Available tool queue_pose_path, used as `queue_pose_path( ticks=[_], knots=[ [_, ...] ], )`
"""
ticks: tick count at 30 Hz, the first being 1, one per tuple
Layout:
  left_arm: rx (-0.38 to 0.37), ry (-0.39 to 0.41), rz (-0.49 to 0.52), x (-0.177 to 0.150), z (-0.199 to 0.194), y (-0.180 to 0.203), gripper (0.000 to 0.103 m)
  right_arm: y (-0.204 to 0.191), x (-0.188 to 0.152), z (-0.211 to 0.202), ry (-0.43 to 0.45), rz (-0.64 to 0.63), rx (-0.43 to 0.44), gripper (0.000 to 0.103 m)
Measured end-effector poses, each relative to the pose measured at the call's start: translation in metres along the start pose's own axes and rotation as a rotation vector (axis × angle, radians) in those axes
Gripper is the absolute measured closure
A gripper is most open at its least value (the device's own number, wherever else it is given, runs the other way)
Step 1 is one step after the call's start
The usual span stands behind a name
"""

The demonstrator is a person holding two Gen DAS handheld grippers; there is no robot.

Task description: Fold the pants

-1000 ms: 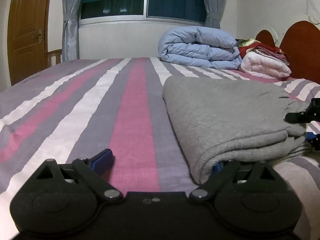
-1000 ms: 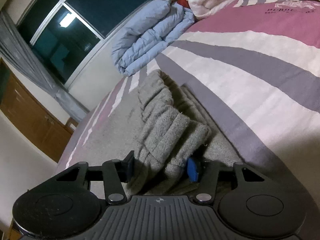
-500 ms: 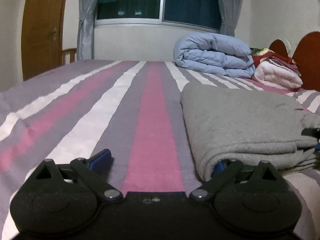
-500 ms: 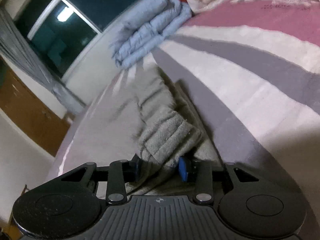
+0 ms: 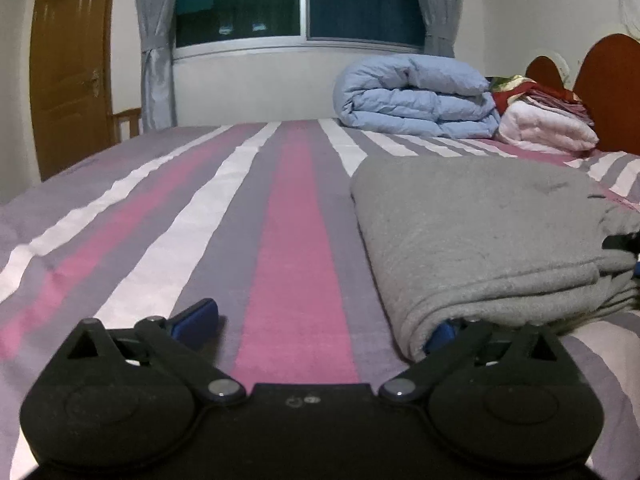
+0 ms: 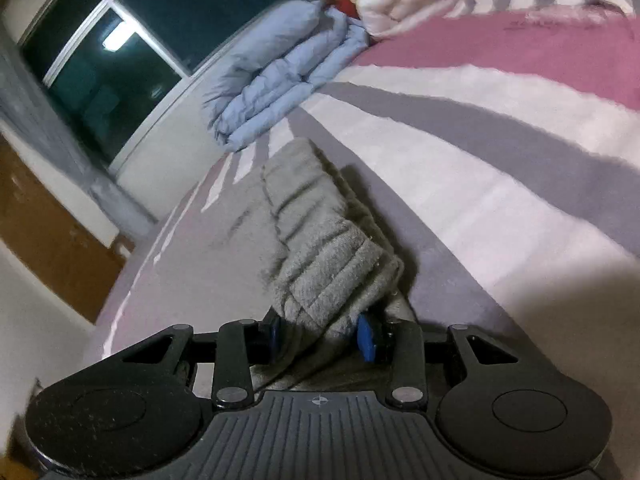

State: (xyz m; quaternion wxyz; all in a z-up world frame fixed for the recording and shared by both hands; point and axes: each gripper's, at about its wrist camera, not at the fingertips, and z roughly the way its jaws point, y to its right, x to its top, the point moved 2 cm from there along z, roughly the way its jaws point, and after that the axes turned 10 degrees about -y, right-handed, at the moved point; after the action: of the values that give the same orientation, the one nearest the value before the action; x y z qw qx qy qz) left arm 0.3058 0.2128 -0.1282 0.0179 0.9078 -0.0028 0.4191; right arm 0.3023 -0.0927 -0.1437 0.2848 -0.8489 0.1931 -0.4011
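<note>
Striped bed (image 5: 280, 216) carries folded grey pants (image 5: 480, 232), near blue duvet (image 5: 416, 100). Left gripper (image 5: 320, 324) jaws spread wide at pants' near corner. Right gripper (image 6: 322, 334) jaws clenched on pants' ribbed edge.

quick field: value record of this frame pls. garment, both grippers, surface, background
garment: grey pants, folded into a layered stack, lying on the bed
left gripper: open wide; right finger tucked under the stack's near corner, left finger on bare sheet
right gripper: shut on the ribbed folded edge of the pants
surface: striped bedsheet, pink, grey, white
background: folded blue duvet, pink blanket, window, wooden door
</note>
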Motion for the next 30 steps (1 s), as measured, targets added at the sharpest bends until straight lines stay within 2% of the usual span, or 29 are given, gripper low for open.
queue_pose_path(
  ticks=[3,7,9,11,13,16,18,22,23,25,28,30],
  knots=[
    [-0.017,-0.012,-0.016,0.0,0.0,-0.004,0.007,-0.001,-0.002,-0.001,-0.019,-0.027,0.014,0.064],
    [-0.012,-0.037,0.028,-0.007,-0.009,-0.002,0.008,0.004,-0.002,0.002,-0.032,0.006,0.041,0.063],
    [-0.011,-0.064,0.052,-0.014,-0.02,-0.005,0.005,0.008,0.007,-0.002,-0.05,0.013,0.06,0.058],
    [0.006,-0.08,0.036,-0.018,-0.032,-0.013,0.008,0.007,0.014,-0.006,-0.048,0.019,0.068,0.053],
    [0.001,-0.031,0.008,-0.016,-0.049,-0.027,0.007,0.008,0.016,-0.021,-0.022,0.023,0.061,0.051],
    [-0.021,0.064,-0.008,-0.009,-0.069,-0.039,0.007,0.007,0.015,-0.057,0.098,0.006,0.044,0.049],
    [-0.04,0.1,0.006,0.004,-0.069,-0.037,0.007,-0.003,0.016,-0.075,0.181,-0.044,0.052,0.049],
    [-0.074,0.112,0.069,0.045,-0.046,-0.006,0.006,-0.03,0.023,-0.061,0.168,-0.154,0.075,0.049],
    [-0.078,0.093,0.079,0.054,-0.036,0.002,0.006,-0.034,0.023,-0.053,0.155,-0.178,0.06,0.049],
    [-0.088,0.041,0.079,0.063,-0.008,0.013,0.006,-0.037,0.023,-0.03,0.109,-0.236,-0.047,0.048],
    [-0.102,-0.109,0.089,0.052,0.038,0.014,0.006,-0.029,0.019,0.0,0.042,-0.296,-0.196,0.049],
    [-0.144,-0.123,0.025,0.051,0.045,0.0,0.006,-0.028,0.021,0.001,0.025,-0.321,-0.249,0.044]
  ],
)
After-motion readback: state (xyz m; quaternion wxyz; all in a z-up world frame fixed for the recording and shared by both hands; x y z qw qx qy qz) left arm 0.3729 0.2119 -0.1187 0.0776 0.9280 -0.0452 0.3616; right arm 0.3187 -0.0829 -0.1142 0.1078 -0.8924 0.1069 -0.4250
